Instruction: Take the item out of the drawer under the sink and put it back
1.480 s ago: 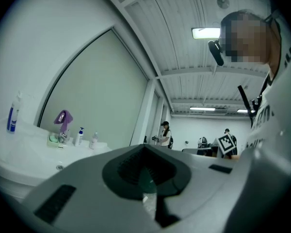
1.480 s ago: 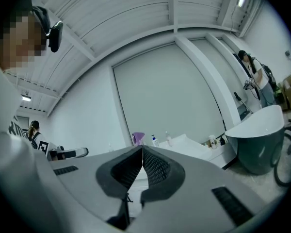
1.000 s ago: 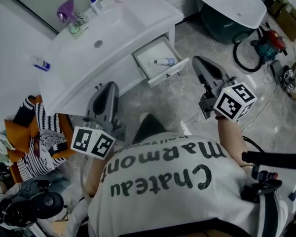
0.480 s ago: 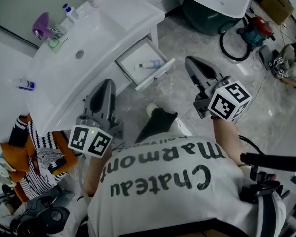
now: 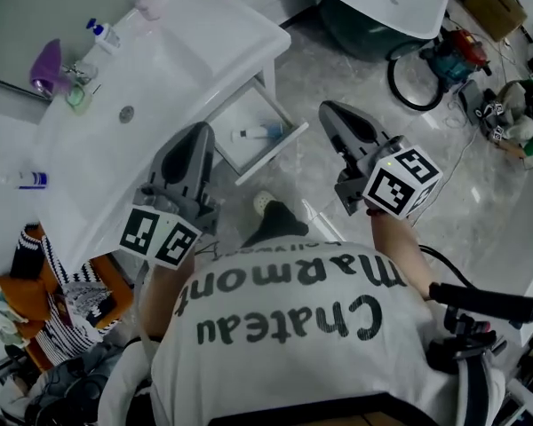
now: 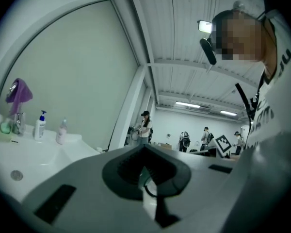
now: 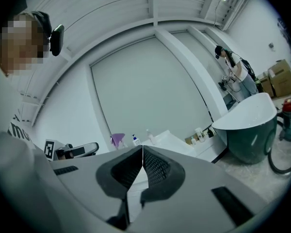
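Fingers [image 7: 157,169] of the right gripper [image 7: 143,148] and left gripper [image 6: 145,147] are clenched empty, so arriving unopened risks shoving the tube [image 5: 259,133], lying in the open drawer [image 5: 275,152] beneath the sink [image 5: 160,69], out of reach.

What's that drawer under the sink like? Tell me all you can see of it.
The drawer is white, shallow and boxy with a flat front panel, seemingly painted wood. It stands pulled open from under the white sink vanity, above the marbled floor. One small tube, bluish at one end, lies flat inside it. Nothing else touches it.
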A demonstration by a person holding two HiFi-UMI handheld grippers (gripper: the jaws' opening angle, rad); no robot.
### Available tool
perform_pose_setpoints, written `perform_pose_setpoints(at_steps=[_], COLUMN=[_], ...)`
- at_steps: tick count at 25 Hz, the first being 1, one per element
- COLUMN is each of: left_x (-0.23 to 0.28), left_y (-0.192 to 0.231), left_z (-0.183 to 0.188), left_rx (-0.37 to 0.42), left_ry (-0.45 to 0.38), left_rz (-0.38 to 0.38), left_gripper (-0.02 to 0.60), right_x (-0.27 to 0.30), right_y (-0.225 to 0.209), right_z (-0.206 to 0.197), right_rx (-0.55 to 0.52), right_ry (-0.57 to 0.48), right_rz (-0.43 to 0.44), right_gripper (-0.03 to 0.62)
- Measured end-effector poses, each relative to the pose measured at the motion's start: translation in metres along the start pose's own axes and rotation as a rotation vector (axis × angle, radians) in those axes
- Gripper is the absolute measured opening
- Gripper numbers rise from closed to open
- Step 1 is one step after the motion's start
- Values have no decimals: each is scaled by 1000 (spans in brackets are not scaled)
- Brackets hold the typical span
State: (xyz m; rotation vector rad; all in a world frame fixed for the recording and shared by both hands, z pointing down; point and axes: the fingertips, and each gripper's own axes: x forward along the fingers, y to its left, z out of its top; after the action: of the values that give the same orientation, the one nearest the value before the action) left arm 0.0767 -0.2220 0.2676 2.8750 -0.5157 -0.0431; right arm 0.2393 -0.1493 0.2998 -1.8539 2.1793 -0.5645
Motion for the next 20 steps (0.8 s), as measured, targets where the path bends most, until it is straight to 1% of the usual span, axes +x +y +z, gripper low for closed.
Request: perform_pose_setpoints(at_steps=[3, 5, 12, 17, 20], left_x=[25, 39, 69, 74, 75], left_y=[9, 21, 62, 93, 116], left_z=[9, 13, 17, 15, 13], left_rx=[50, 62, 22, -8, -17], left_ry=[7, 7, 15, 22, 32], left_rz=[-44, -59, -59, -34, -7], left_gripper=[5, 5, 5, 5, 5], right_x=[25, 41, 89, 126, 148], right_y=[-7, -11, -22, -22, -25], right_z=[10, 13, 18, 9, 5], right_rx=[0, -1, -4, -5, 6], right_ry=[-11, -13, 17, 71, 82], right_rz=[8, 11, 21, 52, 54], right_gripper=[12, 12, 12, 12, 12])
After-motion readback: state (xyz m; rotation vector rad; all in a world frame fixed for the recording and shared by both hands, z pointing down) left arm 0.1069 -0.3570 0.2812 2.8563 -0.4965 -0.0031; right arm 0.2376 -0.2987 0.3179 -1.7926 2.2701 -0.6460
